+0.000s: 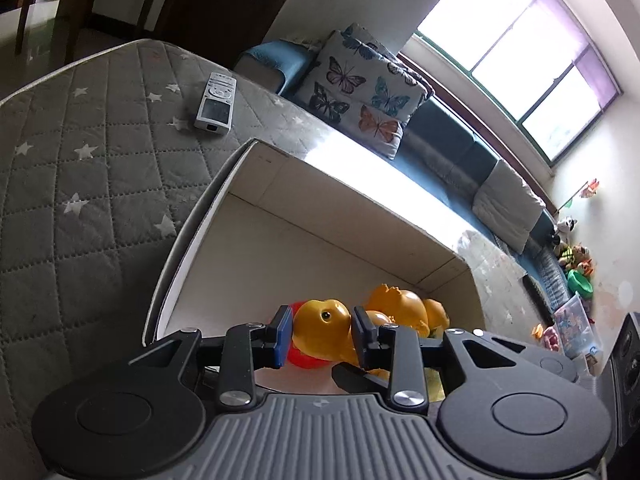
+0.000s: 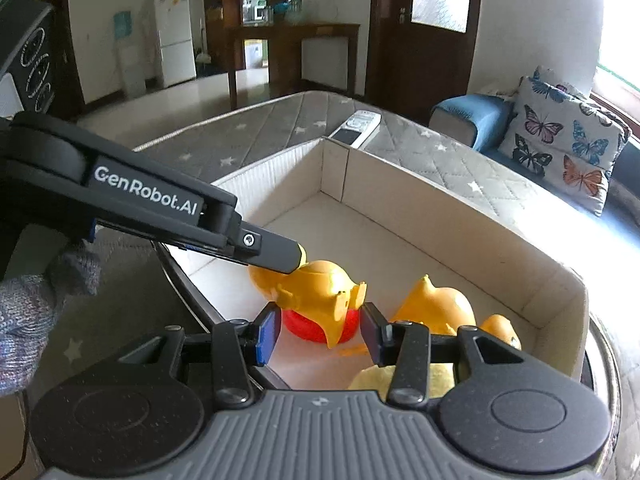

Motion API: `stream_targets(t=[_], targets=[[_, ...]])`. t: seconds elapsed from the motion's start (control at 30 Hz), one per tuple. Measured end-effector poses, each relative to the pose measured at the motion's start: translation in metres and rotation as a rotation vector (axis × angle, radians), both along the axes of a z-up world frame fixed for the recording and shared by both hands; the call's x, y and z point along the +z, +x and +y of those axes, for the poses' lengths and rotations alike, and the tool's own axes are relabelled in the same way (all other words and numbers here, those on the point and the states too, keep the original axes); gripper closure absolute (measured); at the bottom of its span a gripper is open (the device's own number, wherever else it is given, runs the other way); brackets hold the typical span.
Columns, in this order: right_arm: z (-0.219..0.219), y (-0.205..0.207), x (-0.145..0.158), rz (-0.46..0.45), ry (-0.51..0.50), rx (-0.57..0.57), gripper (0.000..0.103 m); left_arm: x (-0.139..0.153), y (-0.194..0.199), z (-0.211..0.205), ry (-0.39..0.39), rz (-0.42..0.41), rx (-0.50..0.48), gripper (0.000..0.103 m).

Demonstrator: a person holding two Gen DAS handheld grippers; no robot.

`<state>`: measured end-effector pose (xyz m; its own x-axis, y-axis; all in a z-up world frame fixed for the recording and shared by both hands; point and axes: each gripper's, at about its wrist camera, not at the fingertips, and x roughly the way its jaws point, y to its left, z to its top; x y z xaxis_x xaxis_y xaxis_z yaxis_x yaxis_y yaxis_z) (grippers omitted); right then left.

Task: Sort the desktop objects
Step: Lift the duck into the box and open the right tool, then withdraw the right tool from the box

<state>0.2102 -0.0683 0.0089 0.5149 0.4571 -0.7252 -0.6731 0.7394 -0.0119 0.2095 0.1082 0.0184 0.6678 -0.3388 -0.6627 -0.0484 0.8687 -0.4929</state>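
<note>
A yellow toy duck (image 1: 320, 330) with a red base (image 1: 306, 356) sits inside a cardboard box (image 1: 256, 220). My left gripper (image 1: 322, 336) is shut on the duck's head. In the right wrist view the left gripper's finger (image 2: 276, 252) presses on the duck (image 2: 316, 292) from the left. My right gripper (image 2: 318, 332) is open, its pads on either side of the duck's red base (image 2: 304, 326), apart from it. A second yellow duck (image 2: 436, 304) lies to the right in the box (image 2: 400, 184), also in the left wrist view (image 1: 400, 304).
The box stands on a grey quilted mattress (image 1: 80, 168) with white stars. A white remote (image 1: 216, 102) lies beyond the box, also in the right wrist view (image 2: 356, 128). A blue sofa with a butterfly cushion (image 1: 356, 88) runs along the window wall. Toys pile at the far right (image 1: 572, 272).
</note>
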Motion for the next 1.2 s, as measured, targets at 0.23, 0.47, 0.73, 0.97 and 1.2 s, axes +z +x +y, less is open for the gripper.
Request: stream_targets(t=[0.23,0.47,0.73,0.97,1.2], targets=[[-0.005,-0.006,0.002,-0.003,0.012,0.0,0.056,0.002,-0.003,-0.002,0.017,-0.007,-0.004,0.069],[-0.023,-0.025,0.015,-0.054,0.067,-0.039,0.049,0.008,-0.015,-0.005,0.034,-0.045,0.003,0.069],[-0.044,-0.074,0.029,-0.19,0.138,-0.117,0.04,0.023,-0.055,-0.02,0.083,-0.144,-0.008,0.07],[-0.057,-0.105,0.021,-0.197,0.181,-0.177,0.032,0.022,-0.094,-0.04,0.132,-0.194,-0.022,0.069],[-0.066,-0.129,0.006,-0.177,0.213,-0.232,0.025,0.011,-0.118,-0.055,0.189,-0.178,-0.023,0.069]])
